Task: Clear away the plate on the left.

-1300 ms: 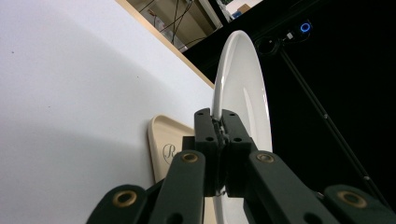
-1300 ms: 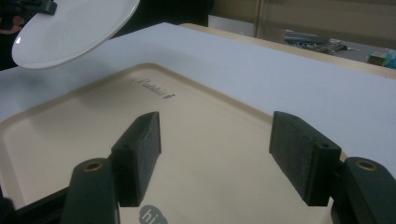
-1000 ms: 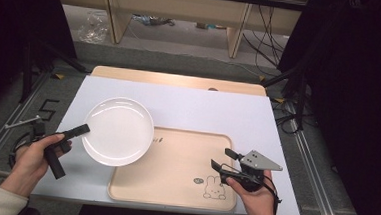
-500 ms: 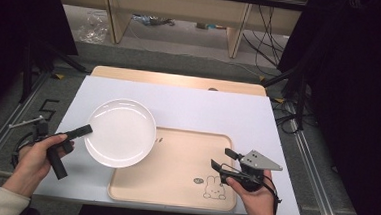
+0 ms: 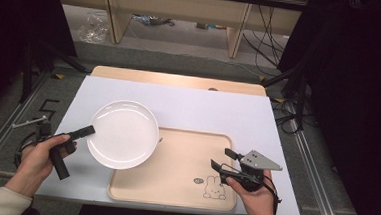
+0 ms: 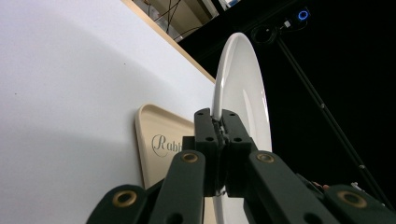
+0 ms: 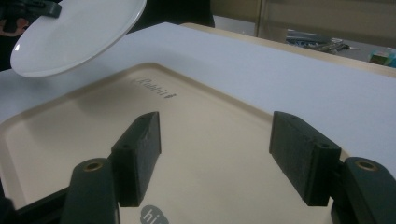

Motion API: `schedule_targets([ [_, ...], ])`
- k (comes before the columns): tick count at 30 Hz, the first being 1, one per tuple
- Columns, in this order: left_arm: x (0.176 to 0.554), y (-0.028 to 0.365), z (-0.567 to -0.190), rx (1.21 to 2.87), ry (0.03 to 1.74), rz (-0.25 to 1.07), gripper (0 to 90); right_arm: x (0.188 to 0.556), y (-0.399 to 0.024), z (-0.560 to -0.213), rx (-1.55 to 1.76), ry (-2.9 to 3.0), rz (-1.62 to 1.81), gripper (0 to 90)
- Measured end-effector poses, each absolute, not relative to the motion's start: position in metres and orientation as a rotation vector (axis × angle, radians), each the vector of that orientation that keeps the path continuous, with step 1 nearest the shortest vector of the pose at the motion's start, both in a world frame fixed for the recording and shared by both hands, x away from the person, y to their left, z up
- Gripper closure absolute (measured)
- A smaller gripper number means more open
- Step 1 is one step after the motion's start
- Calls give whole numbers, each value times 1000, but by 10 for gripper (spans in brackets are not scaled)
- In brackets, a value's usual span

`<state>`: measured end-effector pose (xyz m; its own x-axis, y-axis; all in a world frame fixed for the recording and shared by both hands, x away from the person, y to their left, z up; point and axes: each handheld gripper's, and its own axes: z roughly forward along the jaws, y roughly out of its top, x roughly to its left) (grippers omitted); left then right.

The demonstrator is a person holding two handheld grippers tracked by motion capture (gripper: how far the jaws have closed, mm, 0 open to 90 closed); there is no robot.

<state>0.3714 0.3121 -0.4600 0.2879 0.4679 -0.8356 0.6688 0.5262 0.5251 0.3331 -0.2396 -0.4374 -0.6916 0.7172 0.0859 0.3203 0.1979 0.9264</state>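
The surface (image 5: 203, 108) in front of me is covered by a white sheet, with a bare wooden strip showing along its far edge. A beige tray (image 5: 174, 169) with a rabbit drawing lies flat on the sheet at my near side.

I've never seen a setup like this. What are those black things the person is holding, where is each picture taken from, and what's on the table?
No robot here: a person holds hand-operated black tongs in each hand. The high view looks down from above the table. The other two pictures come from small cameras riding on each tool, looking along its jaws.

On the white table surface lies a beige rectangular tray with a rabbit drawing.

The left tongs are shut on the rim of a round white plate. In the right gripper view the plate hangs in the air above the tray's corner, and the left gripper view shows the jaws pinching its edge.

The right tongs are open and holding nothing, over the tray's near right part.
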Motion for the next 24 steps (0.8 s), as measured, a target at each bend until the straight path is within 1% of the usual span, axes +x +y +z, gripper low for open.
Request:
schedule_targets([
  [5,372,310,-460,1094,1347,-181,870,333,-240,-437,970,2114,1494,348],
  [6,372,310,-460,1099,1347,-182,870,333,-242,-436,946,2114,1447,348],
  [24,373,302,-460,1117,1342,-194,870,333,-240,-437,970,2115,1487,348],
])
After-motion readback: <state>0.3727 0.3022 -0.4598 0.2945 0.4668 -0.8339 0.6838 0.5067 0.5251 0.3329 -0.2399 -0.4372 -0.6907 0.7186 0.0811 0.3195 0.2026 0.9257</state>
